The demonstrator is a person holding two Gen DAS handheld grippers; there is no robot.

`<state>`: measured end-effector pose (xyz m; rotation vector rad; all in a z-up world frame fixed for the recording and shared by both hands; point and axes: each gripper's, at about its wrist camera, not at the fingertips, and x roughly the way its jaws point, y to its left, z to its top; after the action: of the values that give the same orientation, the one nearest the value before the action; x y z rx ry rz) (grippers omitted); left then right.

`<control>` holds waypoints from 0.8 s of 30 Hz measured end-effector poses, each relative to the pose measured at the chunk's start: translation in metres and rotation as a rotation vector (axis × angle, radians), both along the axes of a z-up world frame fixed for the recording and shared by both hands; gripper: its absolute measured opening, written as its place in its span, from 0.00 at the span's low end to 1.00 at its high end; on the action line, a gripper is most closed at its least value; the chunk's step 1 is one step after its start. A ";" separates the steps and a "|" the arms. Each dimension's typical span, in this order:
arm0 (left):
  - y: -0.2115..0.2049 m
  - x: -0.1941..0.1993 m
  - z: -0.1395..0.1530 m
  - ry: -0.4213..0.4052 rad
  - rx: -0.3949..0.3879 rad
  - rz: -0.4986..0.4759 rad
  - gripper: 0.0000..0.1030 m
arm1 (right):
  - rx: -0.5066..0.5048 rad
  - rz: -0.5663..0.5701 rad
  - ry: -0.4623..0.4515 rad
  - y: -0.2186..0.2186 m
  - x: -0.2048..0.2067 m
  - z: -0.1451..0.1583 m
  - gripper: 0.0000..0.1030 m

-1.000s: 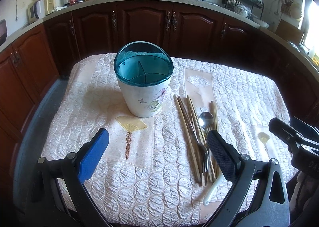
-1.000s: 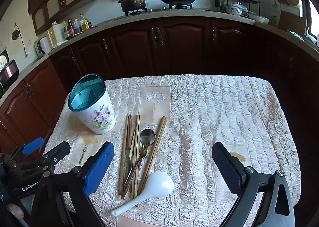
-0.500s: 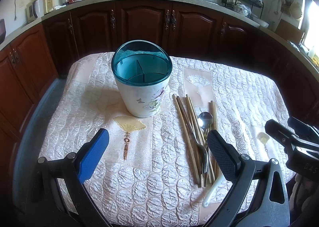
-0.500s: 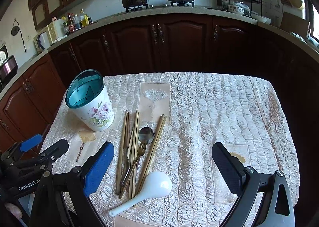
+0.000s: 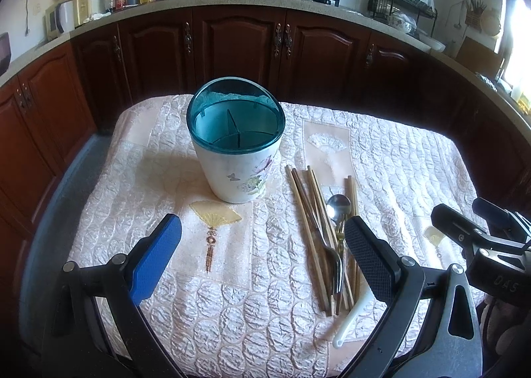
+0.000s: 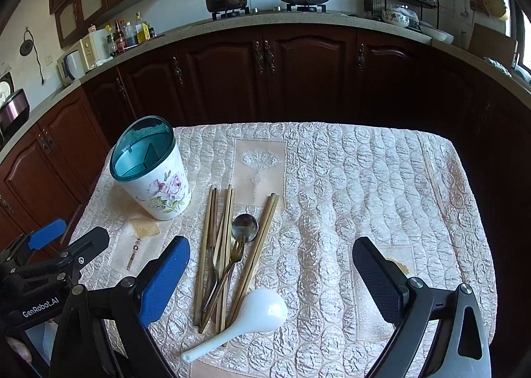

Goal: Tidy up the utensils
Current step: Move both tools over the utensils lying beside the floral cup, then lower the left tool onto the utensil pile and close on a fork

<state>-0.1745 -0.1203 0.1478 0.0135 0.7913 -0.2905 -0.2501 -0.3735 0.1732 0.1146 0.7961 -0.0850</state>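
Light: daylight from the right, window (image 5: 521, 36) blown out.
Edges: fisheye bending, dark vignette.
Focus: sharp.

Ahead of the left gripper (image 5: 262, 258) a utensil holder (image 5: 236, 148) stands upright on the table (image 5: 398, 165). To its right lie chopsticks (image 6: 229, 245), a fork (image 6: 229, 265) and a spoon (image 6: 245, 228) in one bundle; the ladle (image 6: 245, 320) lies nearest the right gripper (image 6: 270, 278), touching the bundle's near ends.
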 end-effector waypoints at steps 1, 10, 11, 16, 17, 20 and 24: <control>0.001 0.000 -0.001 0.002 -0.001 0.002 0.97 | -0.002 0.000 0.002 0.000 0.000 -0.001 0.95; 0.005 0.003 -0.002 0.017 -0.007 0.014 0.97 | -0.006 0.011 0.012 0.004 0.004 -0.001 0.95; 0.006 0.003 -0.001 0.016 -0.006 0.015 0.97 | -0.007 0.012 0.009 0.005 0.004 0.000 0.95; 0.009 0.001 -0.002 0.009 -0.006 0.023 0.97 | -0.016 0.016 0.012 0.008 0.002 0.000 0.95; 0.009 0.000 -0.002 0.010 -0.006 0.023 0.97 | -0.020 0.017 0.015 0.008 0.001 -0.001 0.95; 0.008 -0.001 -0.005 0.019 -0.007 0.021 0.97 | -0.022 0.018 0.025 0.009 -0.002 -0.004 0.95; 0.007 -0.003 -0.006 0.021 -0.001 0.013 0.97 | -0.027 0.005 0.036 0.005 -0.003 -0.007 0.95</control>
<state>-0.1771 -0.1134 0.1416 0.0041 0.8120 -0.2792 -0.2536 -0.3682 0.1664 0.0858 0.8313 -0.0930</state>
